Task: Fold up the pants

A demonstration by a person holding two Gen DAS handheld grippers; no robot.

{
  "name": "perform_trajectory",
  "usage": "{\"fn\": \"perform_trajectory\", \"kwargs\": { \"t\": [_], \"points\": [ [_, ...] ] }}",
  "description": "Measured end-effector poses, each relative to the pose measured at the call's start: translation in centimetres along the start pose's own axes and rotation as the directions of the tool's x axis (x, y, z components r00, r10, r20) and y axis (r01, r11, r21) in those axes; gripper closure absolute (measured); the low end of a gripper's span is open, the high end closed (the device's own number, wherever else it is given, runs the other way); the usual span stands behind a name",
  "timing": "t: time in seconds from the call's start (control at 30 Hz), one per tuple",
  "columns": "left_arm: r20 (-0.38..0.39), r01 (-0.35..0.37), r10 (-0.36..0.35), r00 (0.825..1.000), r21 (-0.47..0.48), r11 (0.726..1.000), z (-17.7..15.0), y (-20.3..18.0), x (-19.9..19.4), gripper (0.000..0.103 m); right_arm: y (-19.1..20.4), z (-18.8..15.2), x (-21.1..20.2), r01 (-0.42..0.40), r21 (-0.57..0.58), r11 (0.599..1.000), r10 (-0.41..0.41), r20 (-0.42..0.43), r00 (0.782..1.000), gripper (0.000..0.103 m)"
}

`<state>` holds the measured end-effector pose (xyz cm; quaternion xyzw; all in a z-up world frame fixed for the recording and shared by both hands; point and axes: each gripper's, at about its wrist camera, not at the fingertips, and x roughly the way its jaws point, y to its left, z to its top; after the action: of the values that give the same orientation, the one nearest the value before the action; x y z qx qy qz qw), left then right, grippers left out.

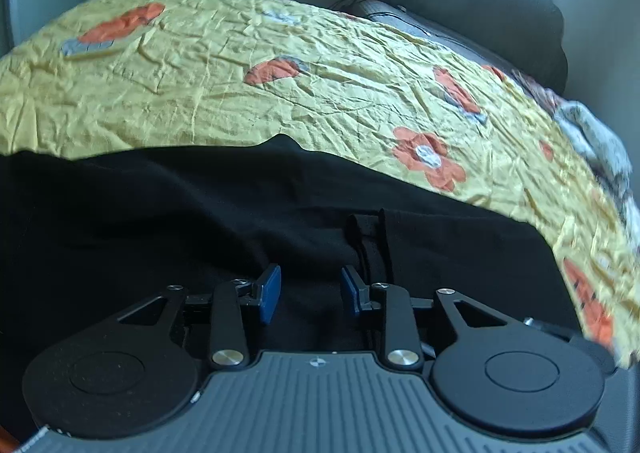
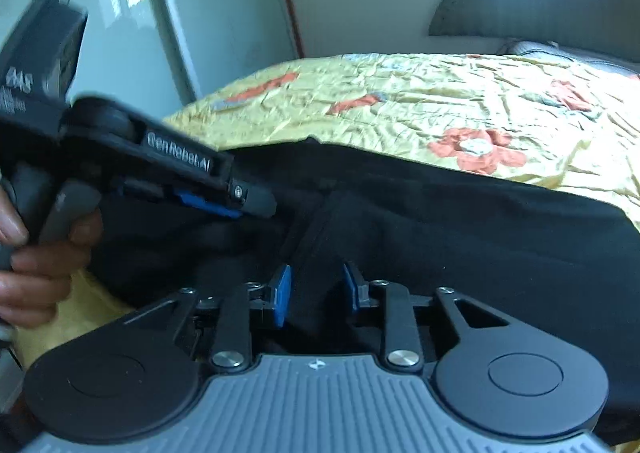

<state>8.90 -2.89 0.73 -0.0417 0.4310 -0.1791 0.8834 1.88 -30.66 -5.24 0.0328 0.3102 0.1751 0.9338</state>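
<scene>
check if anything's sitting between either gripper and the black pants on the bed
Nothing visible does. The left gripper and the right gripper both hover right over the black pants, jaws apart with only dark fabric showing in the gap. The yellow flowered bedspread beyond the pants is bare.

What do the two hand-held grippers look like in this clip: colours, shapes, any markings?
Both match. The left hand-held gripper and right hand-held gripper have black linkage arms with silver pivot screws, round black discs either side, a ribbed grey body and blue finger pads. Seen side-on, the left one carries white "GenRobot.AI" lettering. No sleeves show.
</scene>
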Motion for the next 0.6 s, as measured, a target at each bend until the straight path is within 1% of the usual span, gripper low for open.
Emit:
{"fn": "perform_trajectory", "kwargs": {
  "t": [0.03,0.1,0.13,0.2,0.23,0.3,0.37,0.4,0.43,0.47,0.5,0.53,0.57,0.6],
  "points": [
    [0.011,-0.012,0.012,1.0,0.03,0.999,-0.2,-0.1,-0.4,0.064,0.7,-0.1,-1.0,0.015,-0.021,1.0,-0.015,0.004,1.0,0.075],
    [0.047,-0.053,0.049,0.998,0.073,0.996,-0.7,0.0,-1.5,0.061,1.5,0.3,-1.3,0.043,-0.049,0.998,-0.041,0.026,0.999,0.075],
    [0.073,-0.078,0.072,0.995,0.082,0.994,-1.0,0.4,-2.2,0.06,1.9,0.6,-1.4,0.046,-0.063,0.997,-0.043,0.043,0.998,0.075],
    [0.127,-0.138,0.128,0.984,0.071,0.988,-1.2,1.8,-3.6,0.053,2.9,1.2,-1.5,0.035,-0.097,0.995,-0.029,0.068,0.997,0.075],
    [0.148,-0.174,0.165,0.975,0.051,0.983,-1.2,2.8,-4.3,0.052,3.5,1.5,-1.5,0.027,-0.116,0.993,-0.018,0.075,0.997,0.075],
    [0.177,-0.257,0.254,0.951,-0.008,0.966,-1.3,5.3,-5.6,0.051,4.7,2.2,-0.8,0.003,-0.151,0.989,0.008,0.072,0.997,0.075],
    [0.181,-0.319,0.326,0.928,-0.064,0.946,-1.5,7.8,-6.5,0.05,6.0,2.8,0.2,-0.035,-0.184,0.982,0.046,0.056,0.997,0.075],
    [0.169,-0.348,0.358,0.918,-0.089,0.933,-1.7,9.1,-6.7,0.05,6.7,3.0,0.9,-0.053,-0.199,0.979,0.063,0.045,0.997,0.075],
    [0.15,-0.362,0.375,0.915,-0.104,0.926,-1.9,10.1,-6.8,0.05,7.4,3.2,1.5,-0.07,-0.215,0.974,0.078,0.033,0.996,0.075],
    [0.119,-0.366,0.378,0.918,-0.113,0.924,-2.3,11.1,-6.7,0.05,8.2,3.3,2.2,-0.083,-0.231,0.969,0.09,0.019,0.996,0.075],
    [0.101,-0.351,0.361,0.927,-0.105,0.93,-2.8,11.7,-6.6,0.049,8.9,3.4,2.9,-0.096,-0.25,0.964,0.099,0.0,0.995,0.075],
    [0.104,-0.341,0.349,0.931,-0.088,0.936,-3.3,11.9,-6.8,0.048,9.5,3.4,3.7,-0.106,-0.267,0.958,0.103,-0.025,0.994,0.075],
    [0.118,-0.342,0.346,0.931,-0.053,0.938,-3.9,11.6,-7.2,0.047,10.2,3.3,4.4,-0.108,-0.288,0.952,0.096,-0.054,0.994,0.075],
    [0.125,-0.347,0.345,0.93,-0.006,0.938,-4.4,11.1,-7.4,0.047,10.8,3.1,4.8,-0.096,-0.31,0.946,0.08,-0.064,0.995,0.075]
  ]
}}
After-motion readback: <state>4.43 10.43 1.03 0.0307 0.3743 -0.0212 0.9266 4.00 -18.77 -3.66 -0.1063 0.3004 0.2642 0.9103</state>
